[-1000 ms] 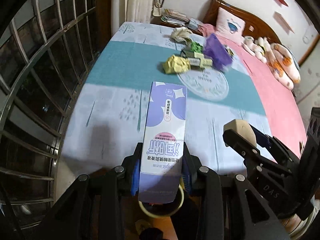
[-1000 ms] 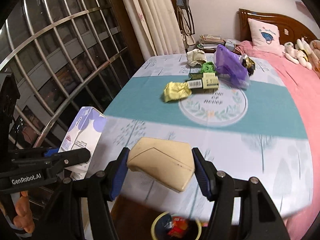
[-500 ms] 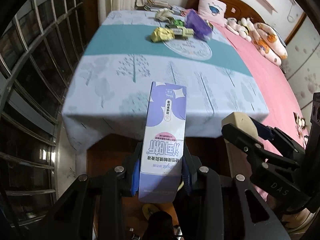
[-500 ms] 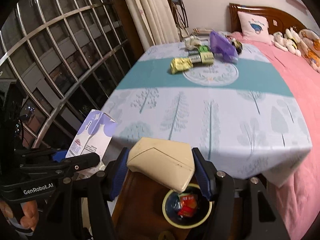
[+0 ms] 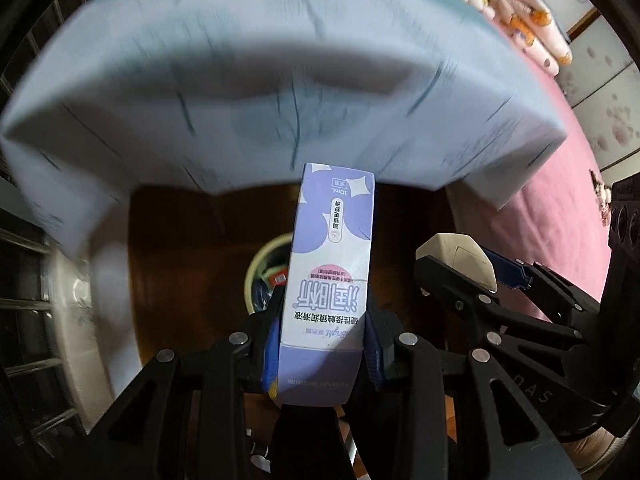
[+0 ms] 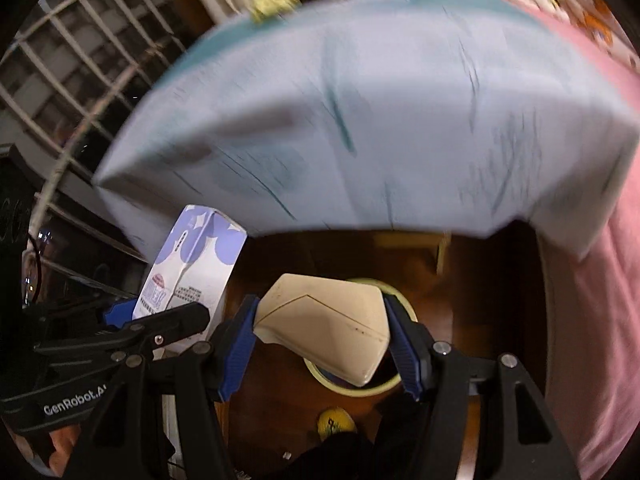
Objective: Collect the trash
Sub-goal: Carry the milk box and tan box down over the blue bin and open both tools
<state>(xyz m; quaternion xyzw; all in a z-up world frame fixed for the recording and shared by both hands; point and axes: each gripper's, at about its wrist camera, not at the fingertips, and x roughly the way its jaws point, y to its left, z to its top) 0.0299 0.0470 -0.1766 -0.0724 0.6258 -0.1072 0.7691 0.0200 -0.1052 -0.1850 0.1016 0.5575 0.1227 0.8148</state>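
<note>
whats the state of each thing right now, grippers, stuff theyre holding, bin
left gripper: jaws shut on the box
box: purple and white, held above the bin
right gripper: jaws shut on the beige piece
beige piece: held over the bin
bin: on the floor, open, some trash inside
tablecloth: draped over the table edge

A printed purple-and-white cardboard box with a slight sheen, clamped between matt black plastic gripper arms with blue pads; beside it a smooth, matt cream plastic casing. Behind hangs a soft pale-blue cloth tablecloth, over a dark polished wooden floor and a glossy cream-rimmed bin. Pink fabric bedding at right.
</note>
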